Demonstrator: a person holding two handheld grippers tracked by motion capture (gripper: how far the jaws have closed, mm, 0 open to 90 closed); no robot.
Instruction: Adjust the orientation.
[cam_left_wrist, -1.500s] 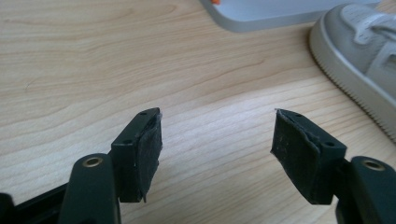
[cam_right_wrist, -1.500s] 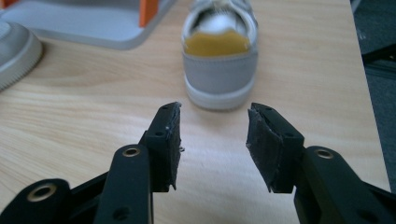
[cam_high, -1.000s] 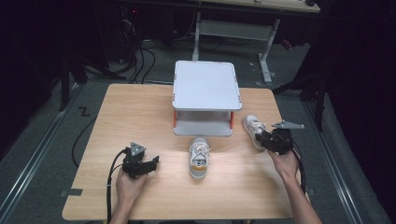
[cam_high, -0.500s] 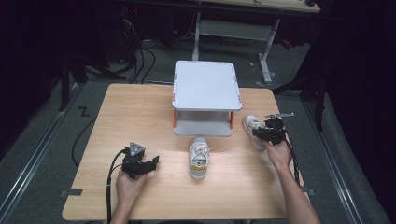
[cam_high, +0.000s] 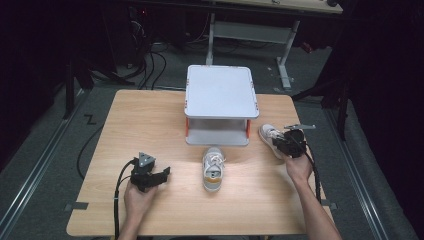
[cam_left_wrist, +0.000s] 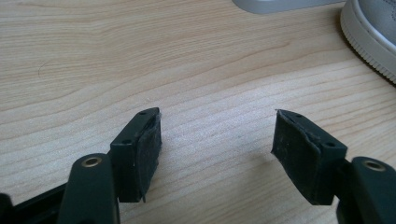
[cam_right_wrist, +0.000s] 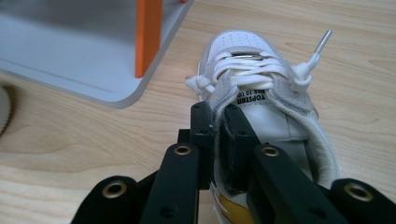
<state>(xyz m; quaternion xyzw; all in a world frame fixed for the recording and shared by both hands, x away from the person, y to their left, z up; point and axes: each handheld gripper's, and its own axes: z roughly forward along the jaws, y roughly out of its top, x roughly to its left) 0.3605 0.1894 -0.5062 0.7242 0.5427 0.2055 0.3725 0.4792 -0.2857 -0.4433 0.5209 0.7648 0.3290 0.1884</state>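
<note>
Sneaker (cam_right_wrist: 261, 100): right claw (cam_right_wrist: 219, 119) has just closed on its side wall; left claw (cam_left_wrist: 217, 140) open, empty.

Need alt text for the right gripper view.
The right gripper is shut on the side wall of a white sneaker, one jaw inside it. It lies on a wooden table beside a grey shelf with an orange post.

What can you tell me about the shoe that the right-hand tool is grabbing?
The right shoe is a white low sneaker with white laces, grey trim, a printed tongue label and a yellow patch near the heel. It stands upright on the wooden table, right of the grey shelf, apart from it. The right gripper has just closed, pinching the collar's side wall, one jaw inside the opening.
</note>
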